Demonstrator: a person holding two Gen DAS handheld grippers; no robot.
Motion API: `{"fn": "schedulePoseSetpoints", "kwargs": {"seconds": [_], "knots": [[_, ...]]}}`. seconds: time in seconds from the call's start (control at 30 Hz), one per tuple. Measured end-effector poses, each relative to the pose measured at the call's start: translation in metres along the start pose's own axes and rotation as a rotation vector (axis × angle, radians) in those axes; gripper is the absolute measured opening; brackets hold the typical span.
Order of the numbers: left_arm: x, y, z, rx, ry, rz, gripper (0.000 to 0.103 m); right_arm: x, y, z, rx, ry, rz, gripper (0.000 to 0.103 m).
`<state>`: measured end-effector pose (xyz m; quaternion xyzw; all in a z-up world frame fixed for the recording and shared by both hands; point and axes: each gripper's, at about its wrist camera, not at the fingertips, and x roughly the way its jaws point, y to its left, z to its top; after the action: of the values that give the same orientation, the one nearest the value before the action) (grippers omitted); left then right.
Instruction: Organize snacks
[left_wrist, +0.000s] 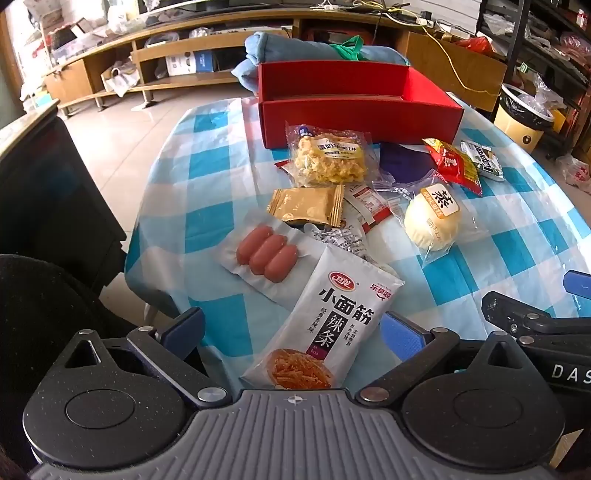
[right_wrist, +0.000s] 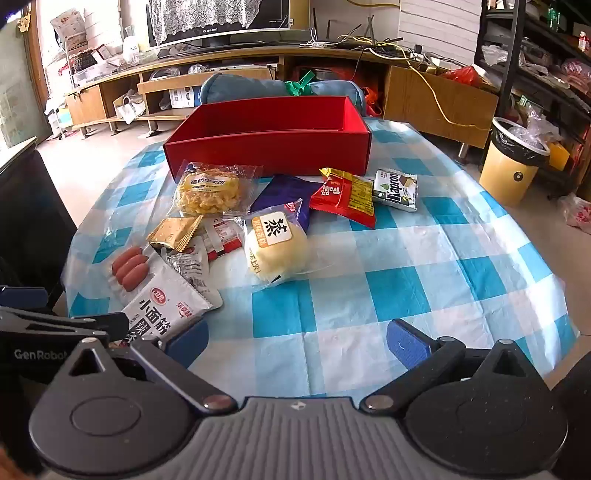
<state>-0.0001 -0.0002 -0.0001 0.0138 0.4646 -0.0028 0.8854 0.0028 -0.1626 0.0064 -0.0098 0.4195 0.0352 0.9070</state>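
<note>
Currently the left gripper (left_wrist: 293, 328) hangs with jaws spread wide and gripping nothing, the white spicy-strip packet (left_wrist: 325, 317) lying between its fingers and the sausage pack (left_wrist: 266, 254) just ahead. Rightward, the right gripper (right_wrist: 295, 339) gapes equally wide over bare checked tablecloth (right_wrist: 406, 280), with the bun (right_wrist: 275, 245) and red box (right_wrist: 266, 147) beyond.

The right gripper (right_wrist: 297, 341) is seen at the bottom of the frame with its jaws spread wide over bare checked cloth on the counter (right_wrist: 406, 280). Snack packets are scattered at centre left, a wrapped bun (right_wrist: 275, 245) among them, before an empty red box (right_wrist: 266, 142).
</note>
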Motion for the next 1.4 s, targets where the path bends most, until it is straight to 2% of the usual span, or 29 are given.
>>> {"fn": "schedulePoseSetpoints", "kwargs": {"seconds": [1.4], "knots": [[0.008, 0.002, -0.002, -0.014, 0.033, -0.007, 0.102, 0.010, -0.002, -0.001, 0.005, 0.029, -0.012, 0.099]]}}
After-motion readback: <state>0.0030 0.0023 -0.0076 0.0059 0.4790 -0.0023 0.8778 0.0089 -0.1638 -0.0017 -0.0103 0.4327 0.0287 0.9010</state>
